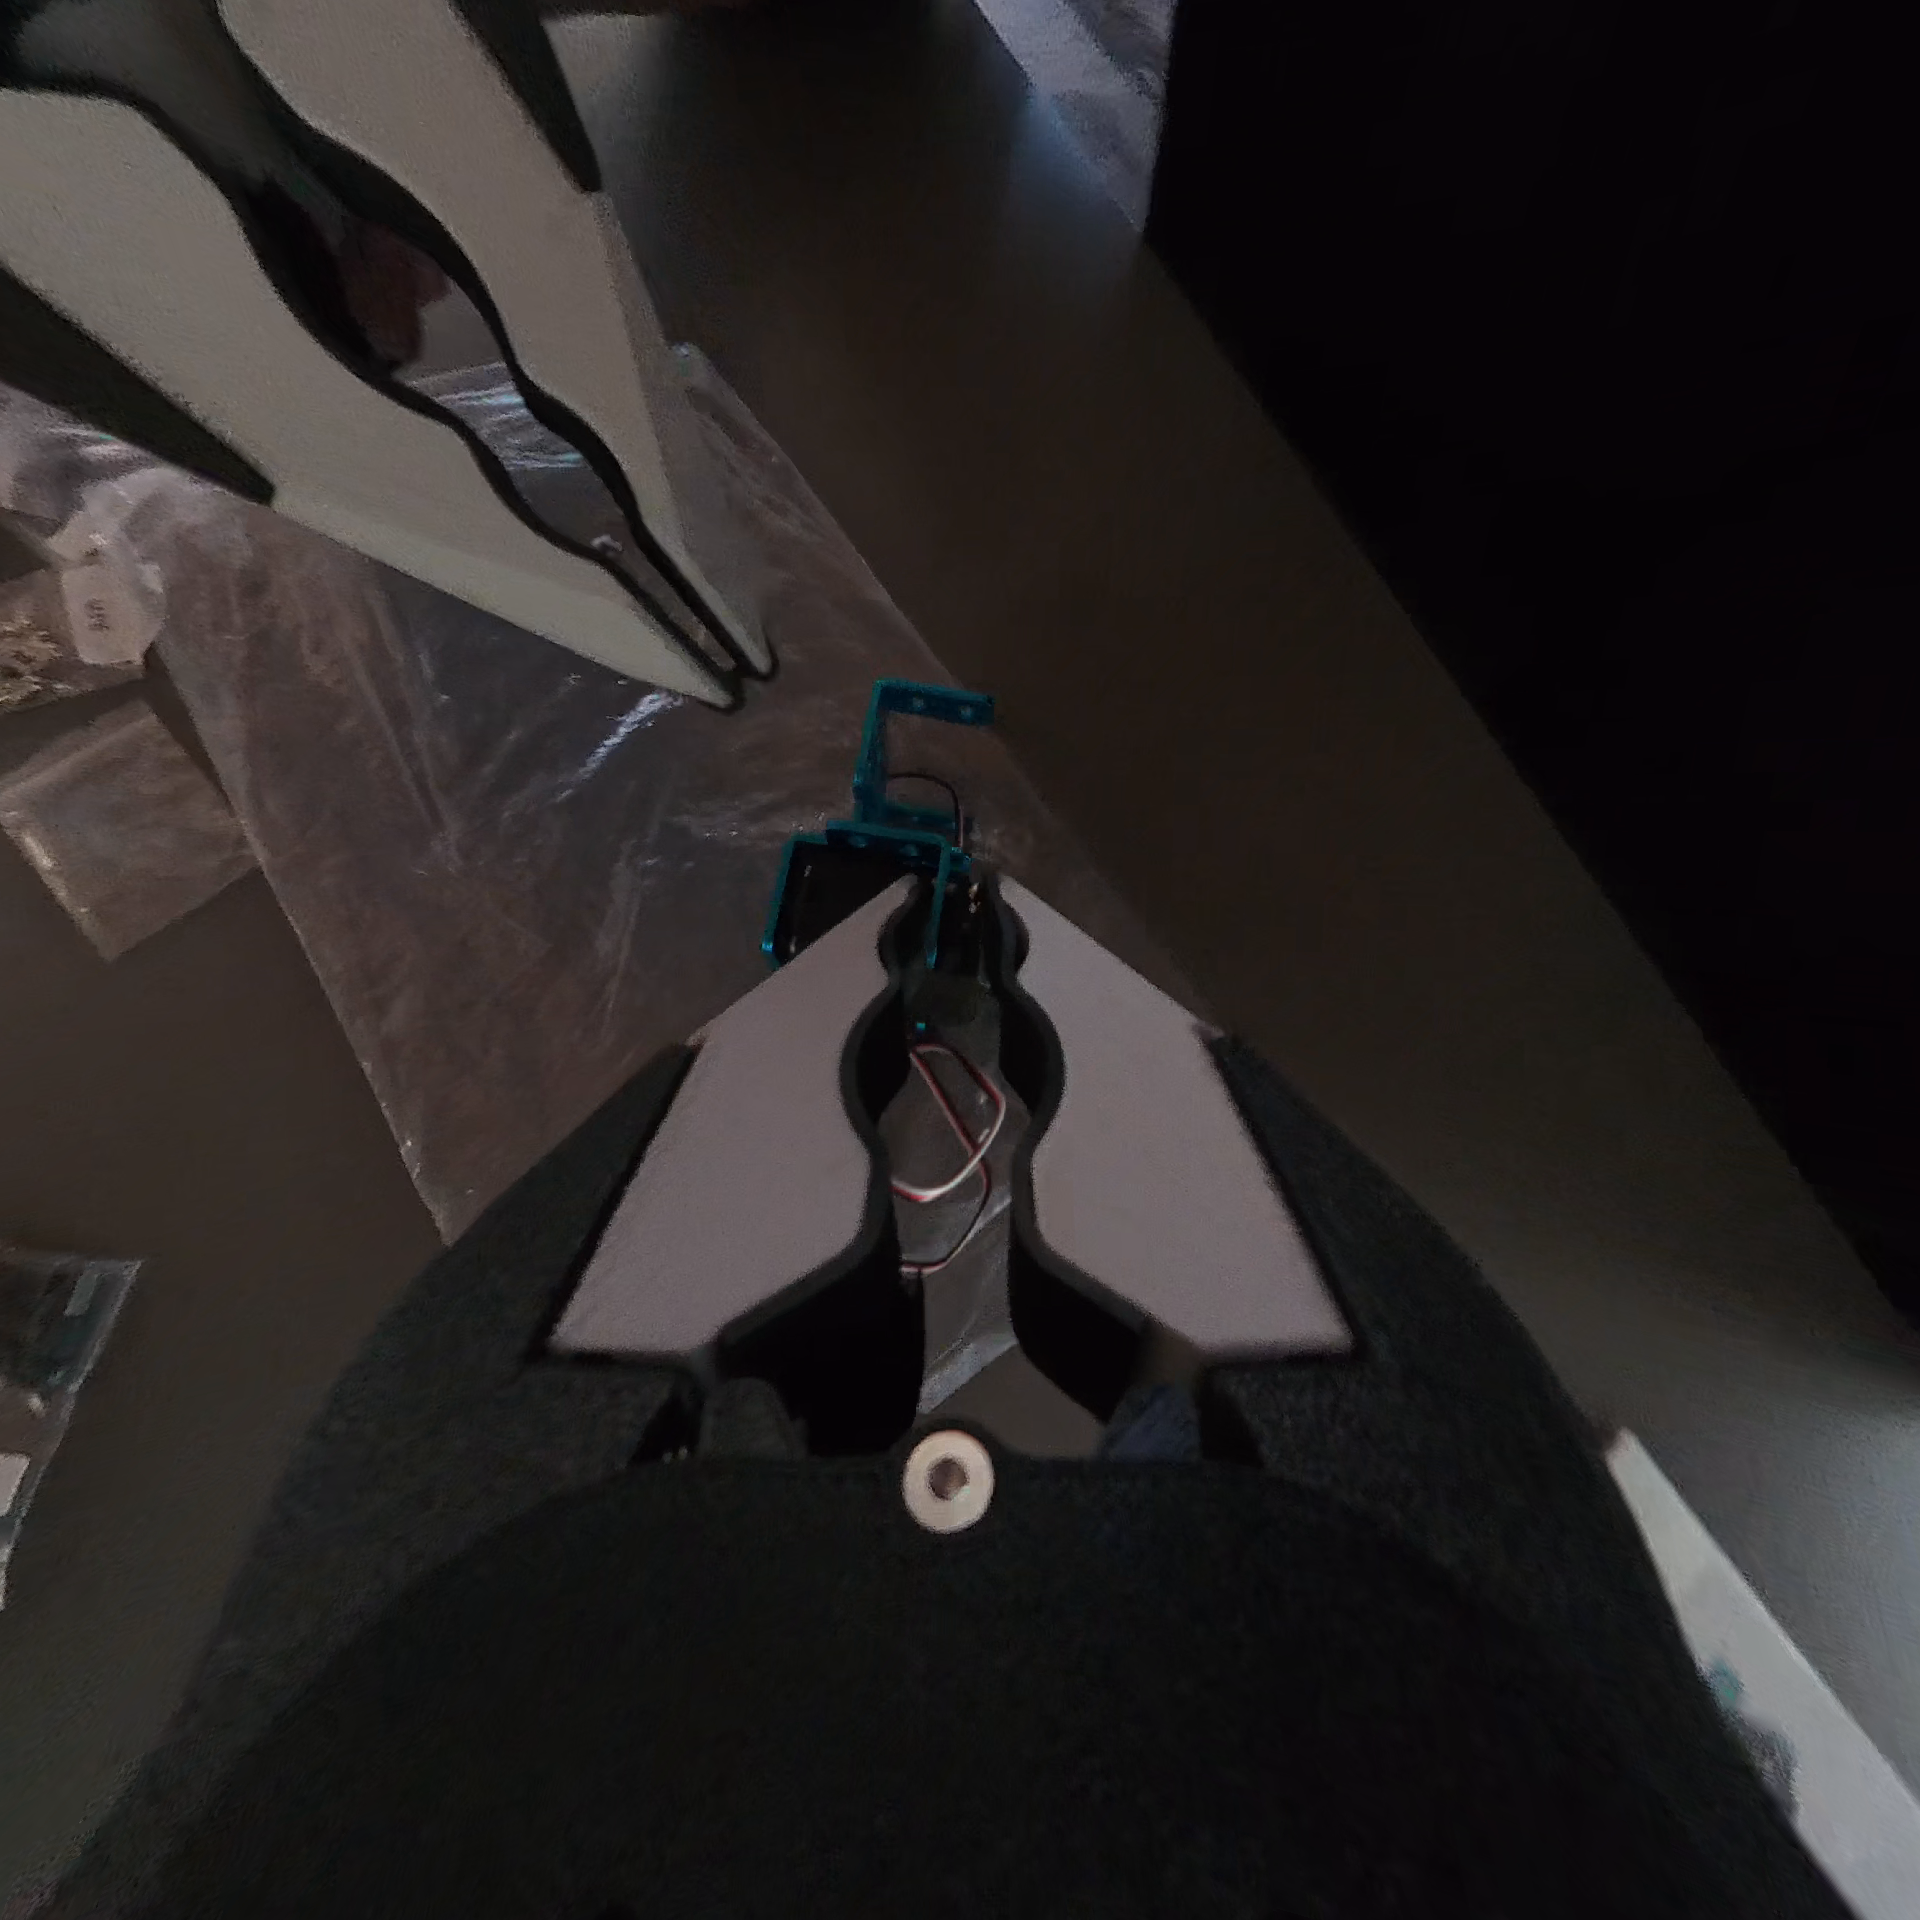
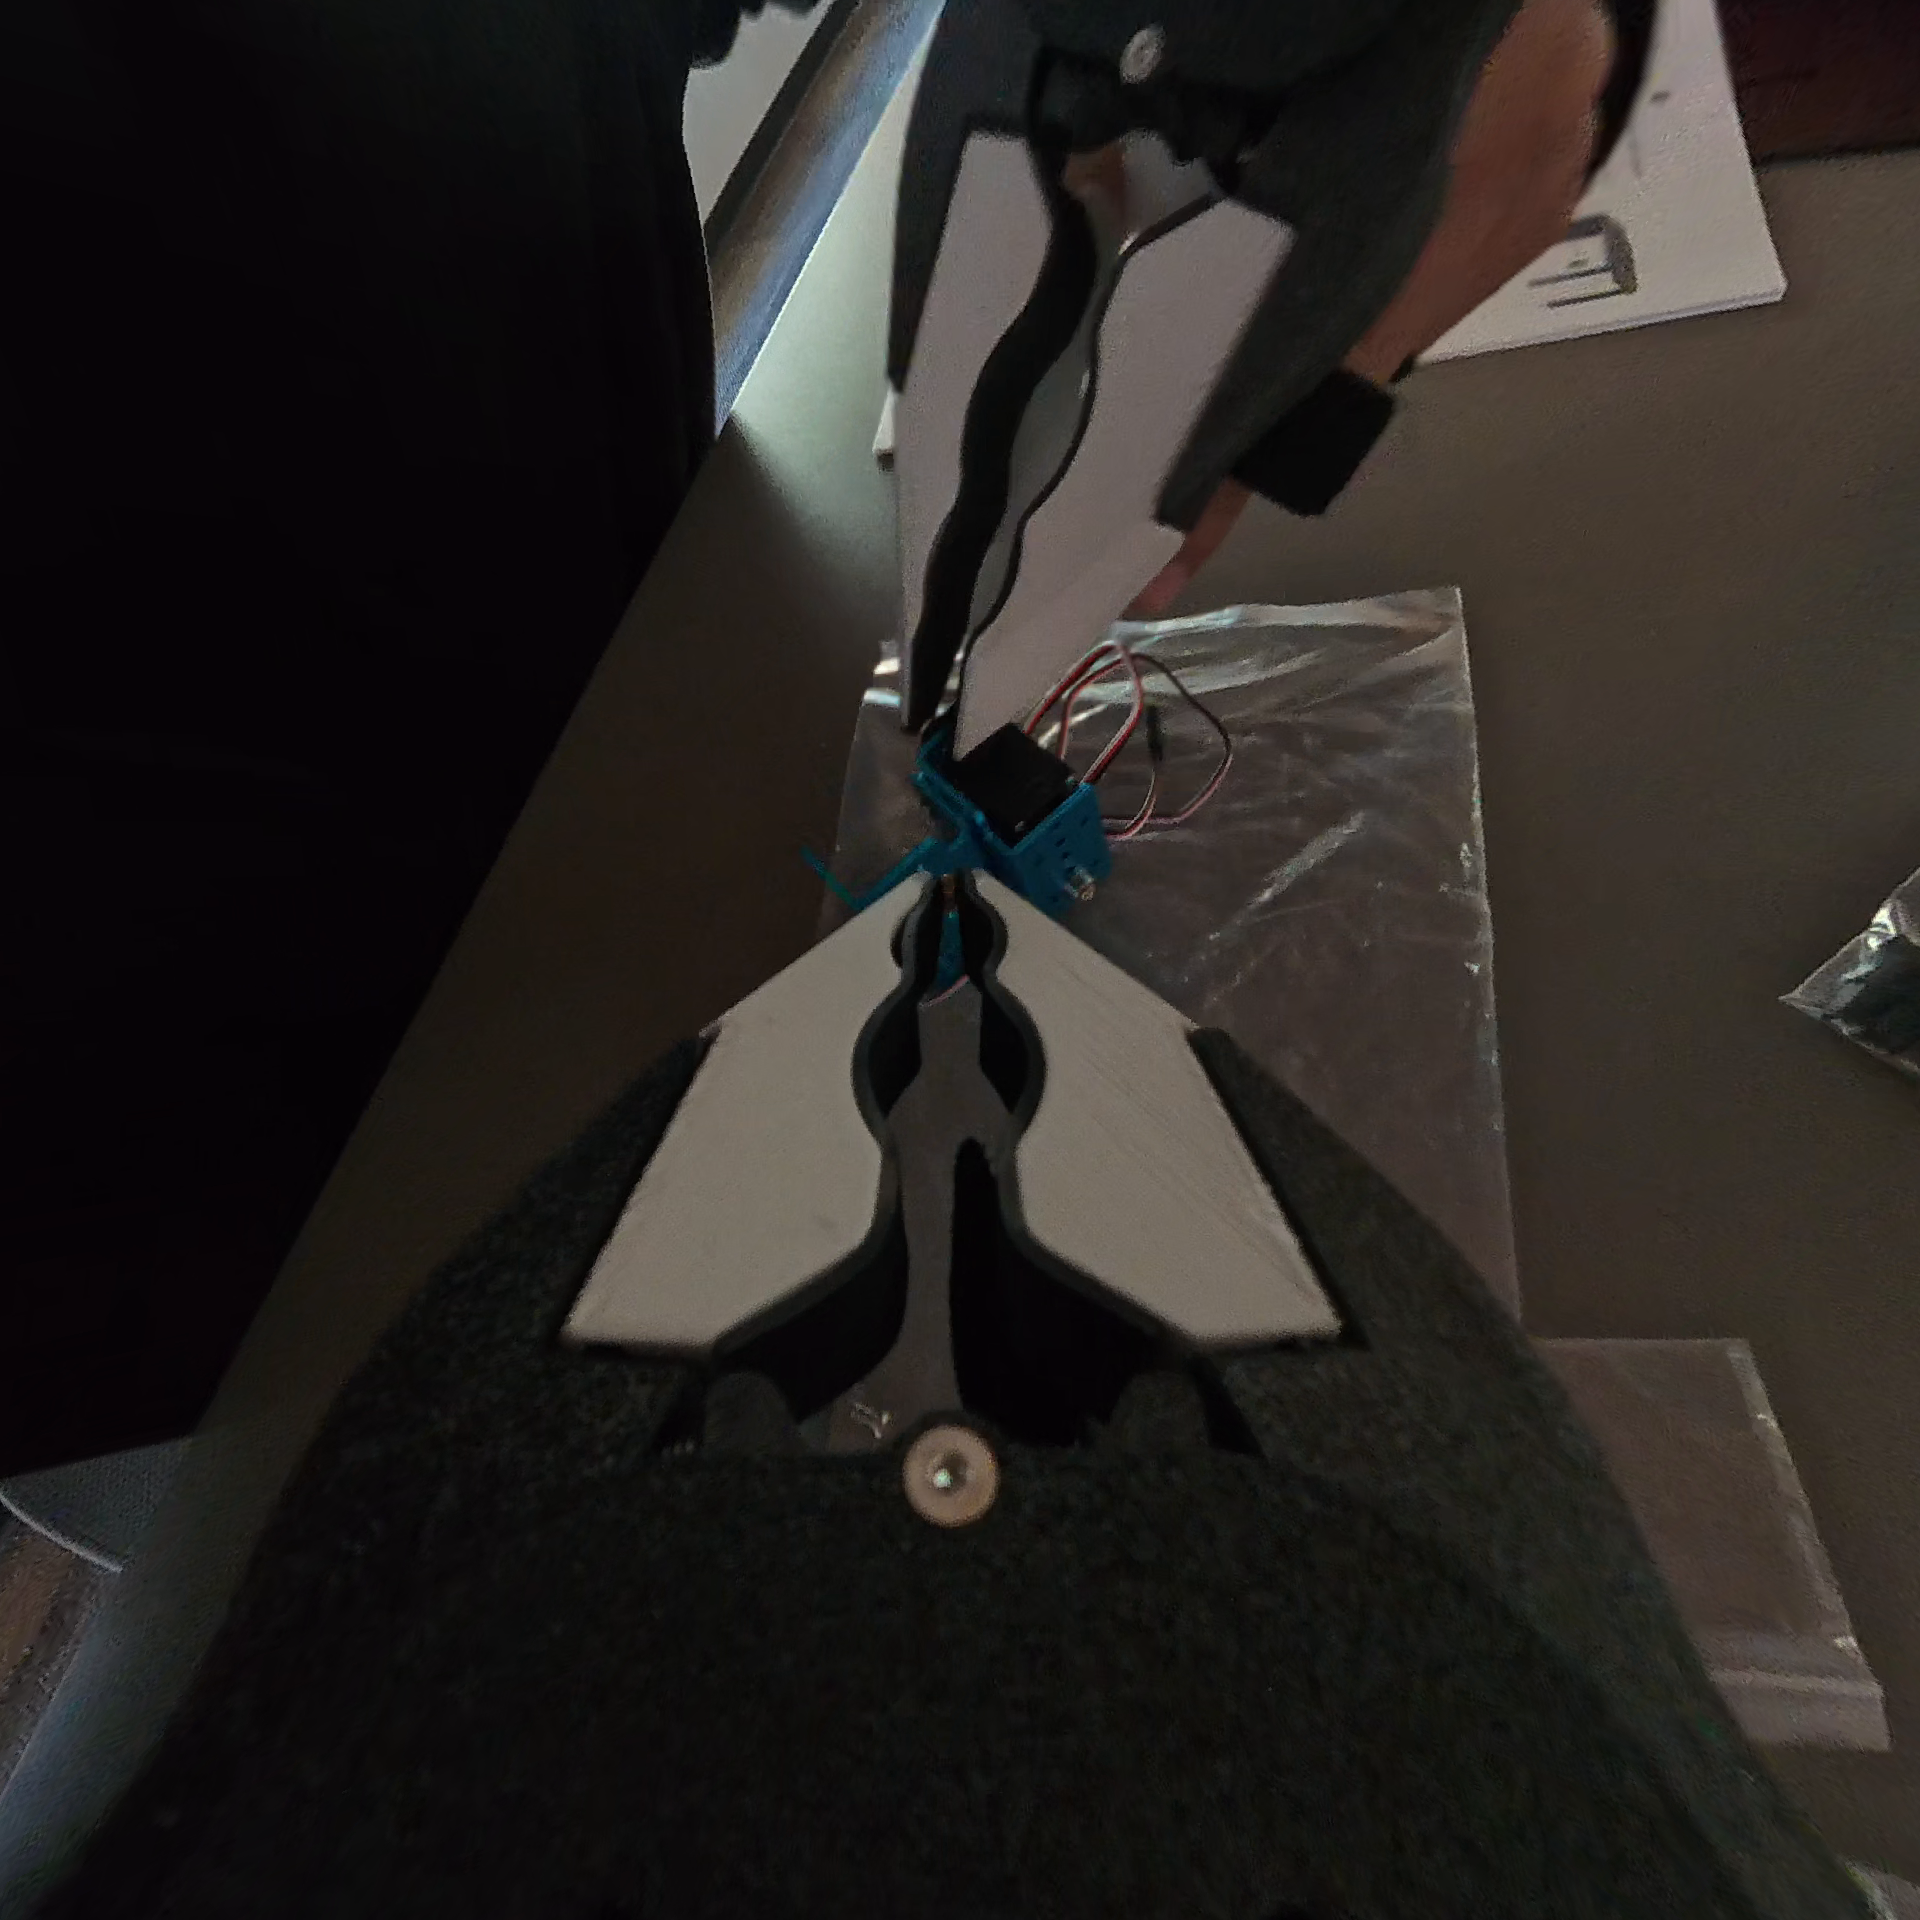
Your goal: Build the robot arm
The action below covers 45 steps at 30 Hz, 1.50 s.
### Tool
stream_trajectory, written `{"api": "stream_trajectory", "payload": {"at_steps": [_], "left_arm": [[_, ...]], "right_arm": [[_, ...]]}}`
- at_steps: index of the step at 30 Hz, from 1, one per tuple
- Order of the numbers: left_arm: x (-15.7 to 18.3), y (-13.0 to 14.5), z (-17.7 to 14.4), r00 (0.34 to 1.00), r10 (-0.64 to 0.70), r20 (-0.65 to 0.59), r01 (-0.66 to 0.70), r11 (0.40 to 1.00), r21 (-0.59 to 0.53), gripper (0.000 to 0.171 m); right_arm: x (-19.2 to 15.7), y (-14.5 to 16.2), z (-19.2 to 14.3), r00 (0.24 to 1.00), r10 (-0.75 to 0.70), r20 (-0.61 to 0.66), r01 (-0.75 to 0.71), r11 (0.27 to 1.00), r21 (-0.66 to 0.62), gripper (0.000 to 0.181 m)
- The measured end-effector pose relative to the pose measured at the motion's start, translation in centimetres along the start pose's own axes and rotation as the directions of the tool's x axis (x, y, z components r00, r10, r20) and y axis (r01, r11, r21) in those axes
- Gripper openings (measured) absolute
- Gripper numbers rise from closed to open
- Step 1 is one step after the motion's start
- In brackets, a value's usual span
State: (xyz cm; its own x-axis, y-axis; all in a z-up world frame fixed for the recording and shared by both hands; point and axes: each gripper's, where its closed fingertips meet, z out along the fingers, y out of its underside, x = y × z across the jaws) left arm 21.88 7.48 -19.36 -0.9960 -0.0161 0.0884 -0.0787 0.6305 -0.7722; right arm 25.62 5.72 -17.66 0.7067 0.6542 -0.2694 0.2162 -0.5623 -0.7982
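Left wrist view: the left hand-held gripper is closed on a blue metal bracket assembly, its fingertips pinched onto the near end of the piece. A black block sits inside the bracket frame, and red, white and black wires trail back from the assembly between the gripper's fingers. An L-shaped blue strip stands up at the assembly's far end. The assembly is held over a clear plastic bag lying flat on the brown worktop. The right hand-held gripper enters from the upper left of the assembly, its tips close together and a short way apart from the bracket in this view; whether they pinch anything cannot be told here.

Right wrist view: the right hand-held gripper has its fingertips drawn together at the near edge of the blue metal bracket assembly; they appear to grip a thin blue tab, though the contact is small and dark. The left hand-held gripper holds the assembly from the far side. The wires loop to the right of the assembly over the clear plastic bag. Beyond the assembly lies a white paper sheet on the worktop. A second, smaller bag lies at the right edge, well apart from the assembly.
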Motion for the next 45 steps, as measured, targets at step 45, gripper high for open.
{"api": "stream_trajectory", "payload": {"at_steps": [45], "left_arm": [[-0.3,0.3,0.0,0.867,-0.158,0.472,0.099,0.984,0.147,0.006]], "right_arm": [[0.6,-0.8,4.6,0.990,0.139,0.012,-0.126,0.924,-0.361,0.001]]}}
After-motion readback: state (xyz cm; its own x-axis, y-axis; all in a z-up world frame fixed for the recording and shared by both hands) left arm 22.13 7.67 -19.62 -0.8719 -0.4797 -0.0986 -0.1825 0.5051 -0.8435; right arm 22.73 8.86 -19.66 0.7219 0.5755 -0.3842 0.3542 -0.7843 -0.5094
